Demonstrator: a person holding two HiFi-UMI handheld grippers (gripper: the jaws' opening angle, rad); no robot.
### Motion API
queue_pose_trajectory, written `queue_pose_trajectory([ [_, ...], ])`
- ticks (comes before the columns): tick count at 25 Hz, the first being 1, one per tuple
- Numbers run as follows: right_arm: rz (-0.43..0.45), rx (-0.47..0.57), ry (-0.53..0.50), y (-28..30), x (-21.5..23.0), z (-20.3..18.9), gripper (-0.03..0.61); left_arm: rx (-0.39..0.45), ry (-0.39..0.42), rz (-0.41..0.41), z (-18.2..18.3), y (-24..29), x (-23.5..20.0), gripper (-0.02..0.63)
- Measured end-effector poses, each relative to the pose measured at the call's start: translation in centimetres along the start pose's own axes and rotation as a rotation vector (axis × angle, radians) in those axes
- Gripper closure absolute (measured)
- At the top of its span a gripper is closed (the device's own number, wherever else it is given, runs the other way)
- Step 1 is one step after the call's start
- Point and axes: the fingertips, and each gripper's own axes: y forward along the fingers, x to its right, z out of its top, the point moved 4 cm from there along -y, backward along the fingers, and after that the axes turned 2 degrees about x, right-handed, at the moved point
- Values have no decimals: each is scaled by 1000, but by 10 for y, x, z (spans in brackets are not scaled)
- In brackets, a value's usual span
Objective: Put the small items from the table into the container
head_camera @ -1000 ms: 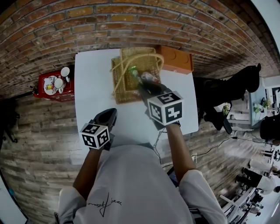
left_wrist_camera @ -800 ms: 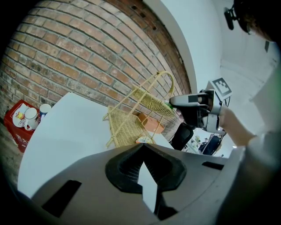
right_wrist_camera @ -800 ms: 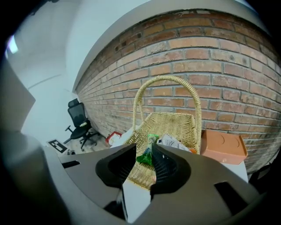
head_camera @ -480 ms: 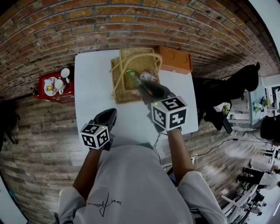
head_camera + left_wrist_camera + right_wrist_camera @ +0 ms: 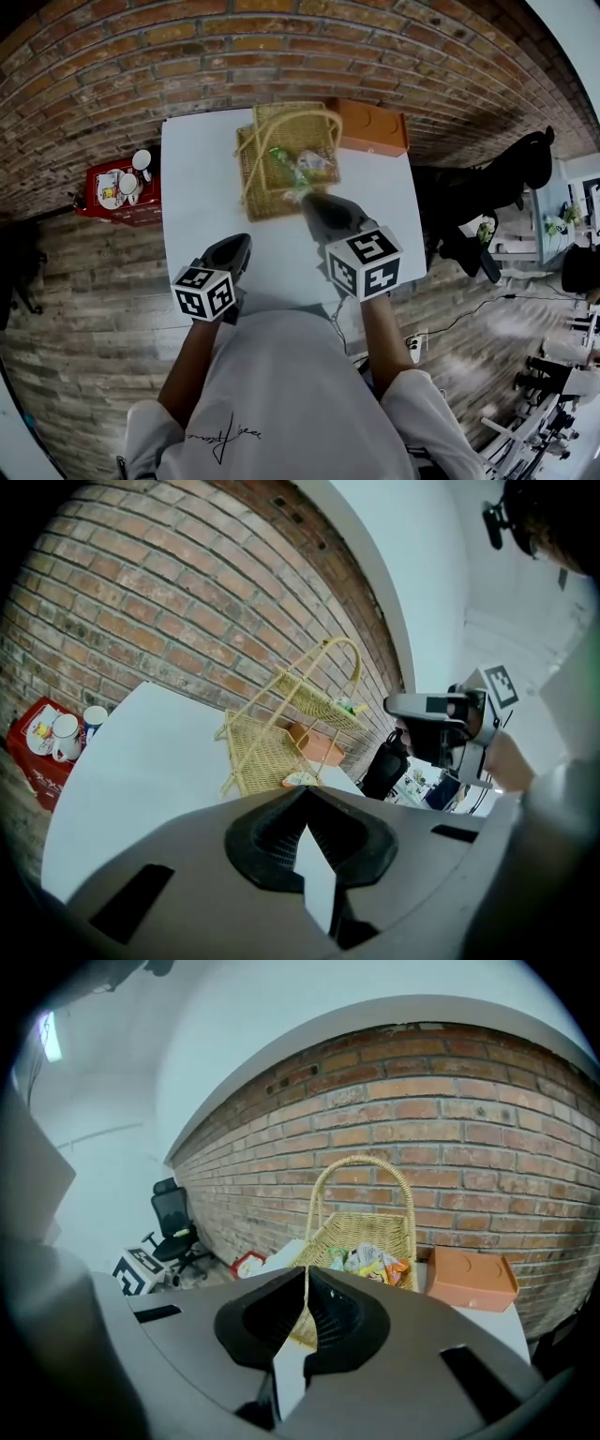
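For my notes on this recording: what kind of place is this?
Likely an office or lab room: brick wall, a white table with a wicker basket, and a black office chair nearby.

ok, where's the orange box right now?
The orange box sits at the table's far edge by the brick wall, just right of the wicker basket, in head view.

White short-sleeved T-shirt — black script mark, lower centre.
Dark grey left gripper and right gripper, each topped by black-and-white marker cubes.
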Motion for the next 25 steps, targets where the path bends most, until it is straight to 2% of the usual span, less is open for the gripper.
queue_pose_trajectory([
  [11, -9, 11, 52, -20, -15, -28, 557, -9, 48, -23, 0, -9, 12, 604],
  [25, -71, -18, 135, -37, -39, -83, 557, 0, 87, -68, 10, -29, 35, 604],
])
